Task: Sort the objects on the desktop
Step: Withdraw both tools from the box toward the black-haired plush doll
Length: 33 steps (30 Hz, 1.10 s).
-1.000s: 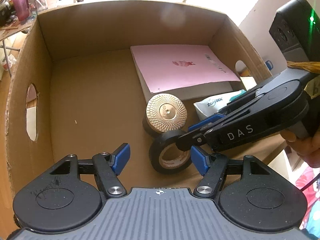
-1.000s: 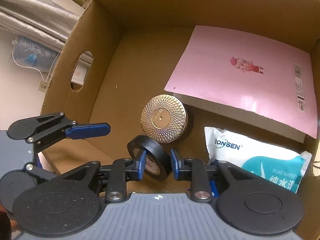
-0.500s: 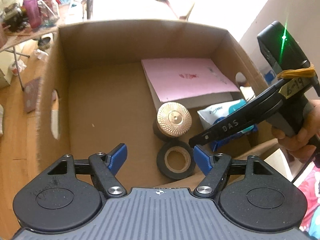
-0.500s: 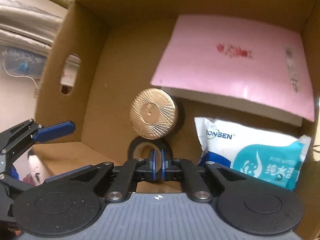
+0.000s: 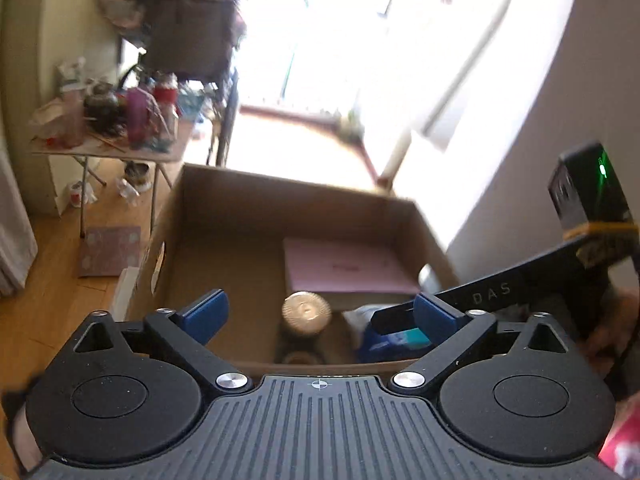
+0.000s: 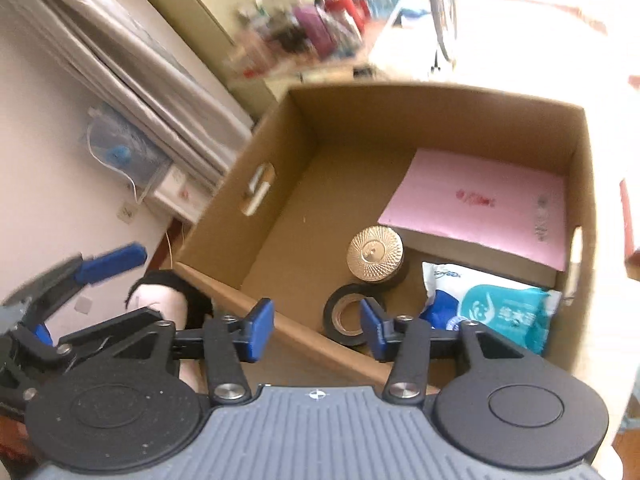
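Both claws have pulled back above the brown cardboard box (image 6: 440, 120), right claw (image 6: 316, 326) and left claw (image 5: 320, 316) spread apart and empty, black tape roll (image 6: 346, 320) lying inside beside the gold-lidded round tin (image 6: 375, 254).

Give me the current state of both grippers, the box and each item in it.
left gripper: open, empty, above box.
right gripper: open, empty.
cardboard box: open-topped, upright.
black tape roll: lying flat, released.
gold-lidded jar: upright, lid on.
pink book: closed, flat.
wipes pack: lying flat.
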Each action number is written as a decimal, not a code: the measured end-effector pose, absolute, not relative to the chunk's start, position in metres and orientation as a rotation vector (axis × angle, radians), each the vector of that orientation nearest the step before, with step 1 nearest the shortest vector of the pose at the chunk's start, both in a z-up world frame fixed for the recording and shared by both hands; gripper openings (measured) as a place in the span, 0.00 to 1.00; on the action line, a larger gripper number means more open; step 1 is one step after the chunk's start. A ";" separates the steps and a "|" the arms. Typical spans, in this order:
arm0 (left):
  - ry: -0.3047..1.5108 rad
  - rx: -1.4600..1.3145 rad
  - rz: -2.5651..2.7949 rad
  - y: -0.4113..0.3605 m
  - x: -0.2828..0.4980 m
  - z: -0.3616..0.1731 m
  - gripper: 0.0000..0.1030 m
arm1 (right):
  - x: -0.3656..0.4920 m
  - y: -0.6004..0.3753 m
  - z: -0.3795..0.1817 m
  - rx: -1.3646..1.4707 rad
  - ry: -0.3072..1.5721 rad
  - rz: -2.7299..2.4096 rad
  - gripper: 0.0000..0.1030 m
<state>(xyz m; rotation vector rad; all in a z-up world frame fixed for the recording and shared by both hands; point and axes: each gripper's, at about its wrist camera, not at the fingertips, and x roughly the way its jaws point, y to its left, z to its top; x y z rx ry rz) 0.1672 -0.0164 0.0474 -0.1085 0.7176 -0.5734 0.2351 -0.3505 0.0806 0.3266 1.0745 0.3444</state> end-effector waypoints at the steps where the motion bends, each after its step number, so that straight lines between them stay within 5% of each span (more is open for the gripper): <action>1: 0.702 -0.132 -0.561 -0.015 0.156 0.047 1.00 | 0.227 -0.350 0.088 0.319 1.054 0.338 0.56; 7: 0.686 -0.165 -0.455 -0.003 0.105 0.036 1.00 | 0.169 -0.347 0.111 0.254 0.955 0.334 0.74; 12: 0.661 -0.160 -0.353 0.013 0.073 0.039 1.00 | 0.139 -0.333 0.122 0.188 0.892 0.330 0.77; 16: 0.617 -0.157 -0.274 0.023 0.052 0.047 1.00 | 0.122 -0.316 0.128 0.152 0.840 0.343 0.94; 33: 0.626 -0.039 -0.067 0.069 0.019 0.041 1.00 | 0.091 -0.241 0.127 -0.009 0.712 0.325 1.00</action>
